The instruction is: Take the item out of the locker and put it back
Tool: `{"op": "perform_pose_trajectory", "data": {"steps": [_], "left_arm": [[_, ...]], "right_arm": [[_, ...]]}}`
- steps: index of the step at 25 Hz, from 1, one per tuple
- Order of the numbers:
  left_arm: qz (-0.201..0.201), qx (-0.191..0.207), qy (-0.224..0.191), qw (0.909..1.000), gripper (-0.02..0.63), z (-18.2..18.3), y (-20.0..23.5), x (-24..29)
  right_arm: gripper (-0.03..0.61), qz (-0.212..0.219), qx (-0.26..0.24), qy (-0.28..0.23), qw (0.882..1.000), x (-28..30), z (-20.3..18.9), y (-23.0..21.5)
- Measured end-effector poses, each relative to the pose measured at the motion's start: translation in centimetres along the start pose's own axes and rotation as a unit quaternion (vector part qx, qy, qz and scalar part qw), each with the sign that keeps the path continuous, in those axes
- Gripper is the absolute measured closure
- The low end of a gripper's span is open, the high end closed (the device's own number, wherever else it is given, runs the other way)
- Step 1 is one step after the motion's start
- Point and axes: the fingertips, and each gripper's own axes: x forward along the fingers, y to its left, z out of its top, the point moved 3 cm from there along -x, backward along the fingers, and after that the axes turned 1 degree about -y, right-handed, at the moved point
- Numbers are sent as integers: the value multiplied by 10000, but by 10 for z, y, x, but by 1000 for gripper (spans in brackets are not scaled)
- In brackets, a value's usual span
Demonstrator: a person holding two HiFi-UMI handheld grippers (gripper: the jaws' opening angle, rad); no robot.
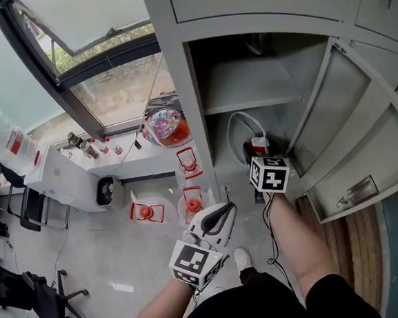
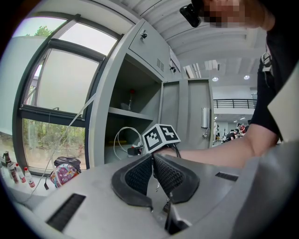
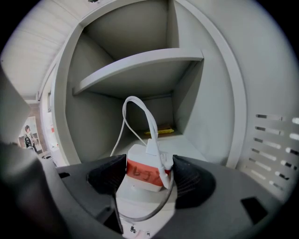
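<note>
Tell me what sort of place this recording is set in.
Probably a workplace or lab locker corner: grey metal lockers, a big window beside them, and office chairs on the pale floor.

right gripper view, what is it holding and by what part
The right gripper holds a white charger block with a red tape label, pads on its two opposite sides; its white cable loops free above.

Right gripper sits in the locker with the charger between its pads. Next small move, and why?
Probably spread the right gripper slightly wider: the white charger seems set down in the locker's lower compartment, pads hard by both its sides and its cable running past one. Whether they press is unclear.
</note>
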Motion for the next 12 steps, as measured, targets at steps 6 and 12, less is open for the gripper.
{"op": "perform_pose_trajectory", "data": {"steps": [6,12], "left_arm": [[56,-7,3,10000,589,0,5,0],[82,-5,7,10000,589,1,4,-2]], "right_arm": [[224,-1,76,-22,10000,3,1,0],[230,34,-26,-79,10000,-1,2,1]]}}
